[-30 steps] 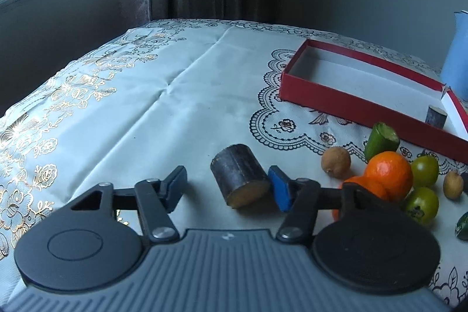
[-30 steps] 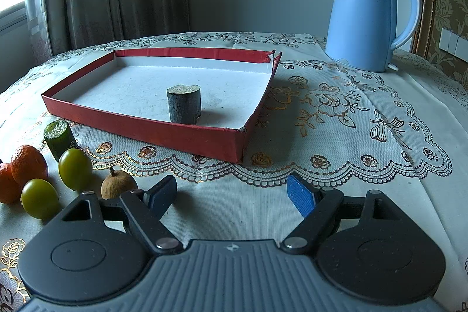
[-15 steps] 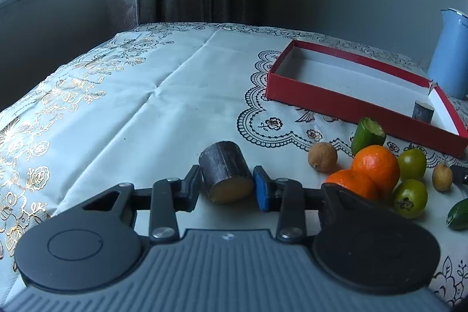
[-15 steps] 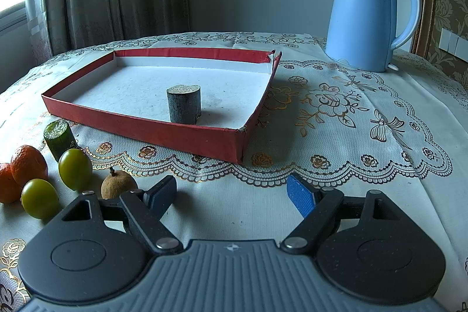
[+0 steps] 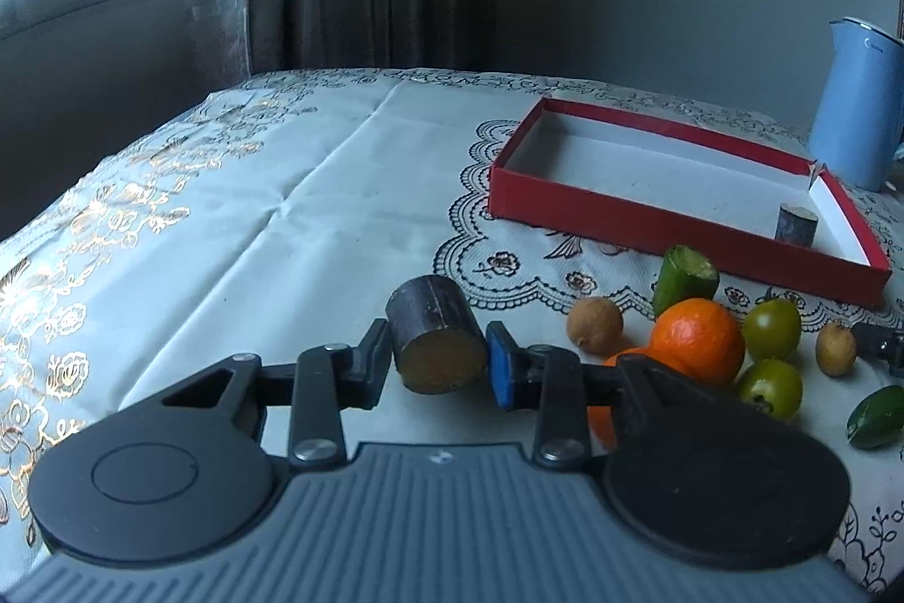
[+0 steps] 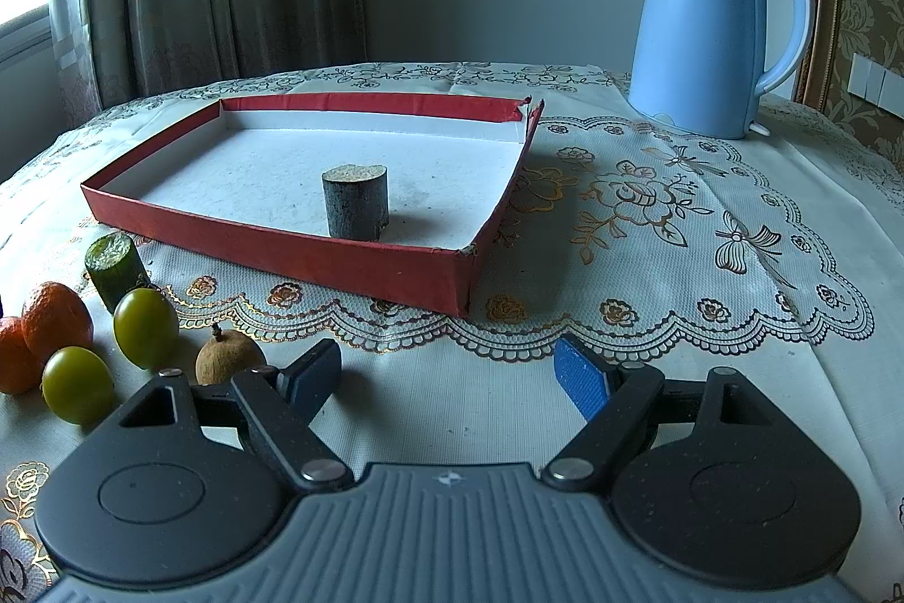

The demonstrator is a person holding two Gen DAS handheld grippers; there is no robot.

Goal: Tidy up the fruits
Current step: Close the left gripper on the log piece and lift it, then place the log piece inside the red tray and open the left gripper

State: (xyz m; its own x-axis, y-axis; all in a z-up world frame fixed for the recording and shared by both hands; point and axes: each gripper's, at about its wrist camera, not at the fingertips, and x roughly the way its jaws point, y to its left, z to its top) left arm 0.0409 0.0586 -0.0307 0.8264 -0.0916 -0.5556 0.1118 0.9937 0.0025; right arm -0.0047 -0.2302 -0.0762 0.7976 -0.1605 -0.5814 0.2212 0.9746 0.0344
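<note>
Between the pads of my left gripper (image 5: 439,363) lies a dark cut cane piece (image 5: 436,340) on the tablecloth (image 5: 282,207). My jaws have just been closing and now press its sides. Its long axis runs away from me, pale cut end facing the camera. Ahead and to the right sits the red tray (image 5: 650,221), holding another cane piece (image 6: 355,203). My right gripper (image 6: 446,374) hangs wide open and empty near the tray's front corner.
</note>
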